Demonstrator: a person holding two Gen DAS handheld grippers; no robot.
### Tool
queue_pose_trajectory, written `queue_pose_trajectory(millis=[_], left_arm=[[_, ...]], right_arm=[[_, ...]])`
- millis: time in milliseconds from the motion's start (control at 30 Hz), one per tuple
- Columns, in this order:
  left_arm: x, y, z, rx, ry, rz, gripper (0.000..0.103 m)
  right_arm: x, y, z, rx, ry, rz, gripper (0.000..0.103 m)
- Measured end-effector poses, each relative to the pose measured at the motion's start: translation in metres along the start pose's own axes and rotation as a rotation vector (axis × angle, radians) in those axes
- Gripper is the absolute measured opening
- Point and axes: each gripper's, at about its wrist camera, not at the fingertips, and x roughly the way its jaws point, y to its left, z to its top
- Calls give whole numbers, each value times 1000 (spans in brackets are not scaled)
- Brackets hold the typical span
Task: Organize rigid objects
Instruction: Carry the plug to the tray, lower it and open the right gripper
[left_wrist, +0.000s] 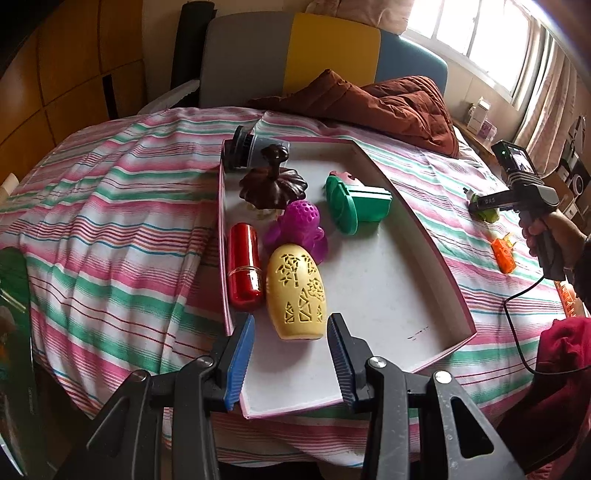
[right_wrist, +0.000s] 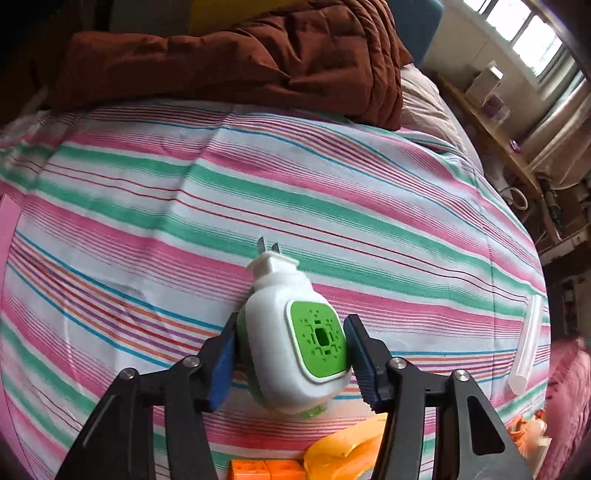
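A shallow white tray (left_wrist: 373, 280) with a pink rim lies on the striped bedspread. It holds a yellow carved vase (left_wrist: 295, 295), a red tube (left_wrist: 244, 271), a purple octopus toy (left_wrist: 299, 229), a green plastic toy (left_wrist: 356, 203), a brown lotus-shaped piece (left_wrist: 271, 182) and a grey cylinder (left_wrist: 245, 147). My left gripper (left_wrist: 291, 321) hovers open over the tray's near end, just behind the vase, holding nothing. My right gripper (right_wrist: 292, 319) is shut on a white and green plug-in device (right_wrist: 291, 343) resting on the bedspread, one pad on each of its sides. In the left wrist view the right gripper (left_wrist: 484, 206) sits right of the tray.
An orange block (left_wrist: 504, 256) (right_wrist: 258, 470) and a yellow-orange piece (right_wrist: 343, 450) lie near the right gripper. A clear tube (right_wrist: 528, 343) lies at the right. A brown quilt (left_wrist: 388, 103) is bunched at the far side. Bare striped bedspread (left_wrist: 110, 221) stretches left of the tray.
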Motion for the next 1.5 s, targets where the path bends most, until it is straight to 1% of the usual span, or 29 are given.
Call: queue_pose_trajectory(millis=[67, 133, 233, 367, 433, 467, 567, 600, 667, 767, 833, 900, 1000, 1067, 1300, 1467, 1500], left_arm=[[-1, 1, 0, -6, -5, 1, 41], [-1, 3, 0, -13, -7, 1, 41], [-3, 7, -1, -27, -14, 10, 41], [-8, 14, -3, -47, -29, 20, 41], [-10, 17, -3, -56, -37, 28, 41], [-11, 20, -4, -64, -39, 31, 41], [-16, 26, -5, -77, -52, 43, 41], [-17, 27, -5, -80, -54, 46, 41], [-19, 30, -7, -84, -61, 51, 41], [-22, 33, -8, -88, -68, 54, 41], [-24, 34, -9, -88, -72, 56, 41], [-24, 34, -10, -86, -74, 61, 41], [-23, 34, -11, -87, -67, 62, 41], [-23, 34, -12, -85, -66, 62, 41], [-23, 32, -12, -81, -66, 68, 41], [-24, 32, -12, -76, -70, 77, 41], [-24, 32, -12, -76, -70, 78, 41]], right_arm=[[-11, 6, -4, -7, -22, 28, 54], [-32, 16, -10, -14, -67, 58, 54], [-71, 41, -22, -30, -130, 185, 54], [-123, 88, -43, -69, -192, 381, 54], [-145, 120, -57, -100, -197, 471, 54], [-153, 136, -64, -121, -192, 503, 54], [-169, 181, -83, -181, -180, 565, 54], [-169, 190, -86, -194, -176, 576, 54], [-167, 210, -95, -219, -156, 569, 54], [-152, 225, -105, -216, -115, 562, 54], [-142, 230, -107, -214, -101, 529, 54], [-138, 235, -111, -207, -85, 515, 54], [-133, 235, -112, -193, -81, 479, 55], [-130, 234, -111, -173, -77, 470, 55], [-125, 233, -108, -136, -65, 495, 55], [-132, 226, -109, -106, -84, 579, 60], [-136, 222, -110, -100, -93, 581, 60]])
